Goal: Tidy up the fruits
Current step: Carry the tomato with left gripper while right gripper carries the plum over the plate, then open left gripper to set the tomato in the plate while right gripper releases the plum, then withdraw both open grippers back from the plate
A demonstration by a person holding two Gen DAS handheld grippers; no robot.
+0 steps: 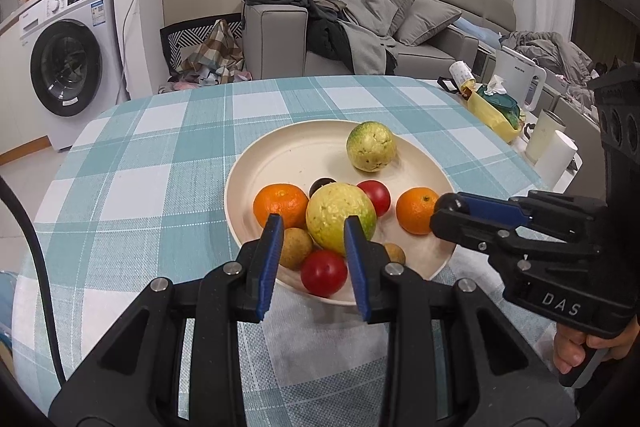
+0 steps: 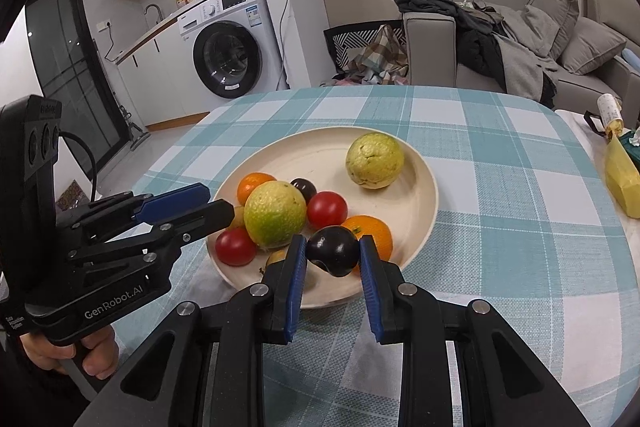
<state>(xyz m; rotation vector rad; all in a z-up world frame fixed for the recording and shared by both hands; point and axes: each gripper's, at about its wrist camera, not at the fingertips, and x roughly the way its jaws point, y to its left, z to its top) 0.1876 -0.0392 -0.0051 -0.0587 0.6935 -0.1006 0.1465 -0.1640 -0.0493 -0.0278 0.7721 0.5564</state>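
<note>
- Left wrist view: the left gripper (image 1: 314,227), black with blue finger pads, angles downward over the near rim of the round cream plate (image 1: 280,155), which lies on the teal-and-white checked tablecloth (image 1: 160,155). Its jaws are drawn in close and grasp nothing; the large yellow-green guava (image 1: 340,217) shows in the gap between the tips, lying on the plate beyond them.
- On the plate also lie a second bumpy yellow-green guava (image 1: 371,146) at the far side, two orange mandarins (image 1: 280,205) (image 1: 416,209), two red tomatoes (image 1: 324,273) (image 1: 375,195) and a brownish round fruit (image 1: 295,247).
- The right gripper (image 1: 450,209) reaches in from the right, pointed toward the plate's right edge, with a small dark purple-black plum (image 1: 451,203) clamped at its tips; a person's hand (image 1: 576,347) wraps the handle.
- Right wrist view: the right gripper (image 2: 333,251) tilts downward above the plate's (image 2: 424,195) near rim, its jaws clenched on the plum (image 2: 334,251), just in front of a mandarin (image 2: 372,231).
- The left gripper (image 2: 218,209) comes in from the left beside the large guava (image 2: 275,213), its fingers close together, gripped by a hand (image 2: 68,351).
</note>
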